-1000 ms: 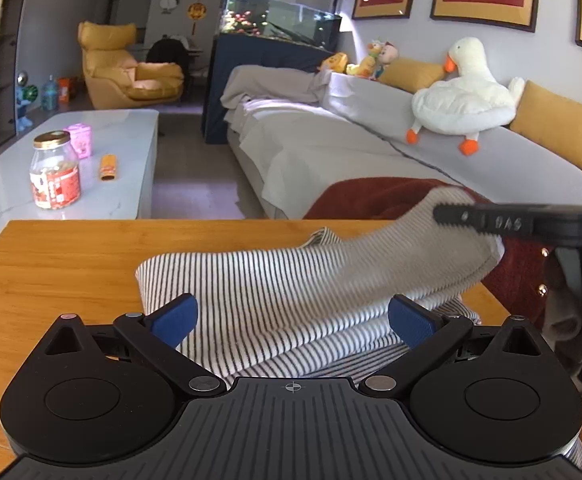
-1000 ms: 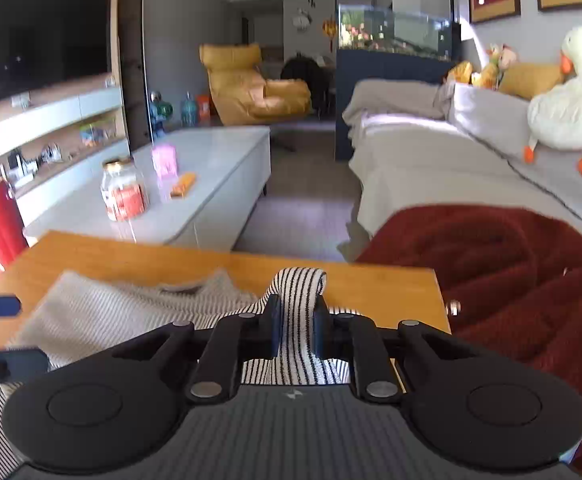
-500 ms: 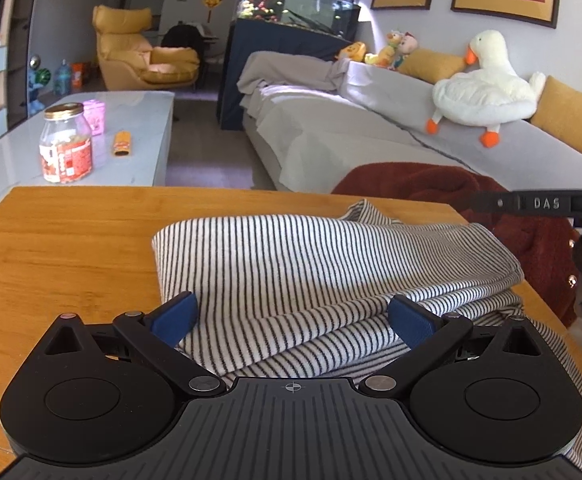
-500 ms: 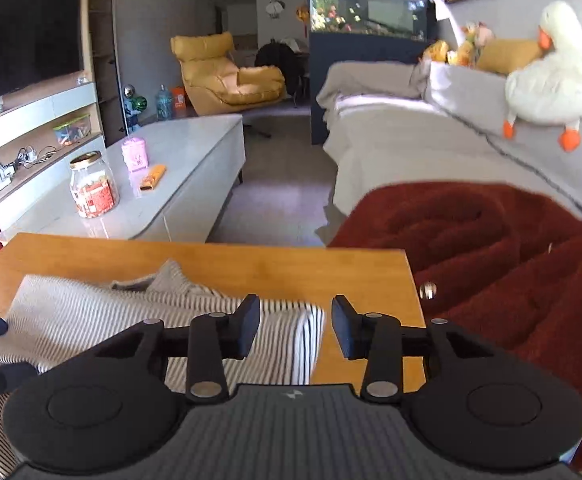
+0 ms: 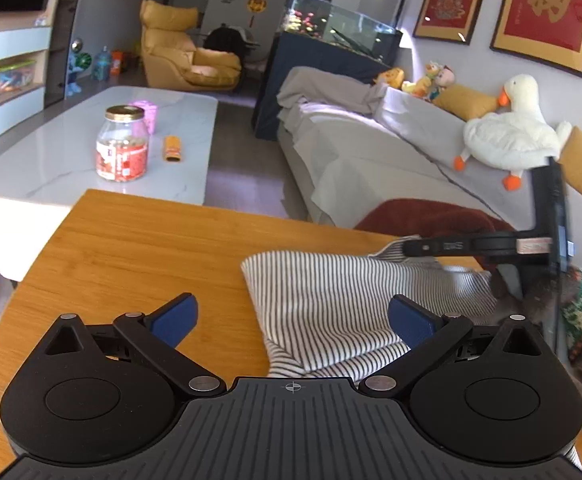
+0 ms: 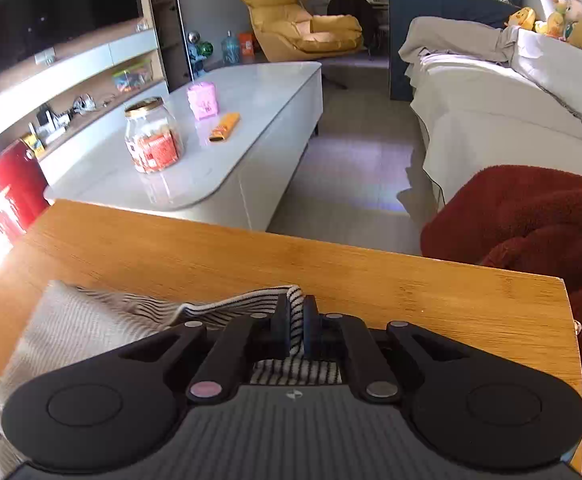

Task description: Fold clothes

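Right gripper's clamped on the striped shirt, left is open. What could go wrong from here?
1. The right gripper pinches only a thin edge of the striped shirt; it may slip out when pulled.
2. The left gripper is open, pinning nothing, so the whole shirt could drag across the wooden table.

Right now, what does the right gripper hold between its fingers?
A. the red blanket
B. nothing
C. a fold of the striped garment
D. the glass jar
C: the right gripper is shut on a fold of the striped garment above the wooden table.
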The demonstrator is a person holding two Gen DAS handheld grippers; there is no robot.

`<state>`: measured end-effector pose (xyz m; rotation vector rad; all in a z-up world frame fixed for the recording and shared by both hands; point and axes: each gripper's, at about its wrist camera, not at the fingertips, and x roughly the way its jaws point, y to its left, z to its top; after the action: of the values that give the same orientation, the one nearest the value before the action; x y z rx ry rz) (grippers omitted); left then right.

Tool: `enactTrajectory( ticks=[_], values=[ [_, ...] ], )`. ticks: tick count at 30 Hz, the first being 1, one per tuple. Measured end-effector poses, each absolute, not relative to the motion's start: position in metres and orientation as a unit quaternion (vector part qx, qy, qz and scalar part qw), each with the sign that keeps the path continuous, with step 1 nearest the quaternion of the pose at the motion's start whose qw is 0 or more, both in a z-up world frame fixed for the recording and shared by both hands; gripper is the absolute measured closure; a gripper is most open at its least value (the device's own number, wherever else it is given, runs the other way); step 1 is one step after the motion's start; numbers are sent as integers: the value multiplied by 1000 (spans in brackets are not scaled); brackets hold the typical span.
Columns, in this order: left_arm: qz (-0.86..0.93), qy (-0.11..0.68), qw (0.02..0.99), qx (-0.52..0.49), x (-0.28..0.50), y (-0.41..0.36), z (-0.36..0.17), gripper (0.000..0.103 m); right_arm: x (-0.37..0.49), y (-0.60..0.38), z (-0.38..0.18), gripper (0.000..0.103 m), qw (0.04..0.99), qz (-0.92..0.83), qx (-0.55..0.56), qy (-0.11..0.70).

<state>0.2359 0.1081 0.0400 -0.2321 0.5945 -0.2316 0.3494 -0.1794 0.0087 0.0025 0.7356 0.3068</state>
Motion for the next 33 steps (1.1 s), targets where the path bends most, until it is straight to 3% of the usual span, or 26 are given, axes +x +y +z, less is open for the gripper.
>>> enactTrajectory(
  ticks=[5,13,21,24,26,28,33],
  values=[
    [-121,273,939,-172,232,128,63,0,242,-198,77,98,943,199,17,268],
    [-174,252,943,-130,217,91,91,0,116,-209,47,98,916,217,6,338],
    [-172,322,930,-39,197,83,55,0,76,-222,59,91,915,227,2,334],
    [-166,353,921,-10,189,88,38,0,71,-243,86,61,938,193,17,287],
    [-163,373,913,10,183,91,27,0,71,-257,95,34,951,160,27,262],
    [-160,390,906,19,178,96,19,0,75,-269,93,30,954,132,49,265],
    [-206,396,887,-120,181,110,29,0,99,-289,55,27,931,108,132,322]
  ],
)
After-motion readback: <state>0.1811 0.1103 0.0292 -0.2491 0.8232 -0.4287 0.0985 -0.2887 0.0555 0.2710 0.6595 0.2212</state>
